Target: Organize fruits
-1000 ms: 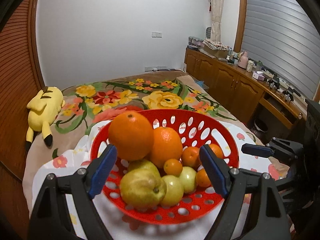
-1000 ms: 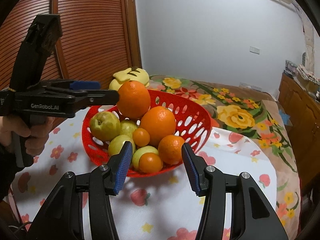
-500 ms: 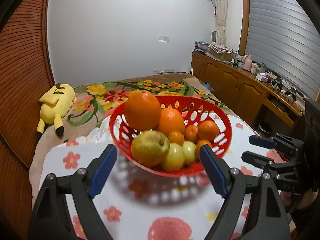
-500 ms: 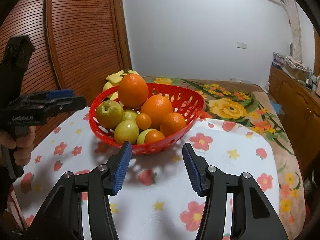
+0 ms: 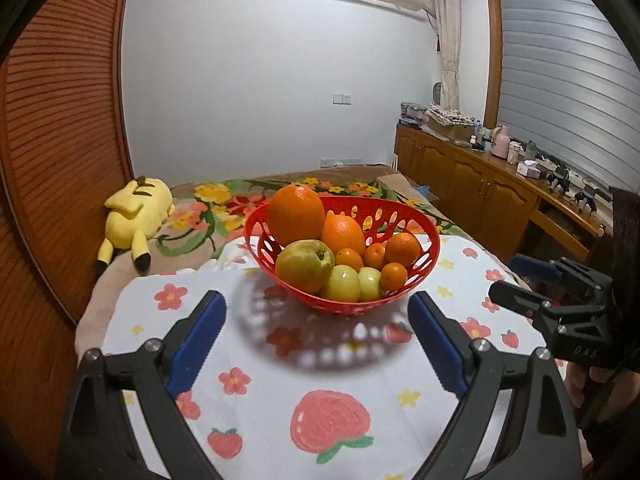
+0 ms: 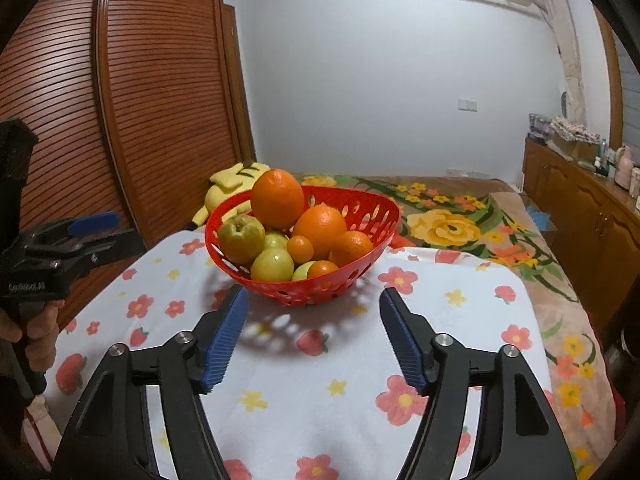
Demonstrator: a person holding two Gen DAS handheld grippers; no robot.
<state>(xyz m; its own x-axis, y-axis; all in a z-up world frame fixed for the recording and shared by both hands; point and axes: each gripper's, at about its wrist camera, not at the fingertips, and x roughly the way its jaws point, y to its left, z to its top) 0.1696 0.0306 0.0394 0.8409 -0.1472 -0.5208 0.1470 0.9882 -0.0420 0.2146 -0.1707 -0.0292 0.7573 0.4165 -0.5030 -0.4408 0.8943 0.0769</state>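
Both the left gripper (image 5: 316, 334) and the right gripper (image 6: 314, 334) are held with jaws apart, just opened wider, nothing between them. Just ahead of both, the red basket (image 5: 416, 268) of oranges and pears is set on the flowered cloth (image 5: 360, 364). Lower fruits are partly hidden by the basket wall.

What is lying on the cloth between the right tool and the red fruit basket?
Nothing: in the right wrist view, only bare flowered cloth, with the basket's shadow, lies between the open right tool and the red fruit basket.
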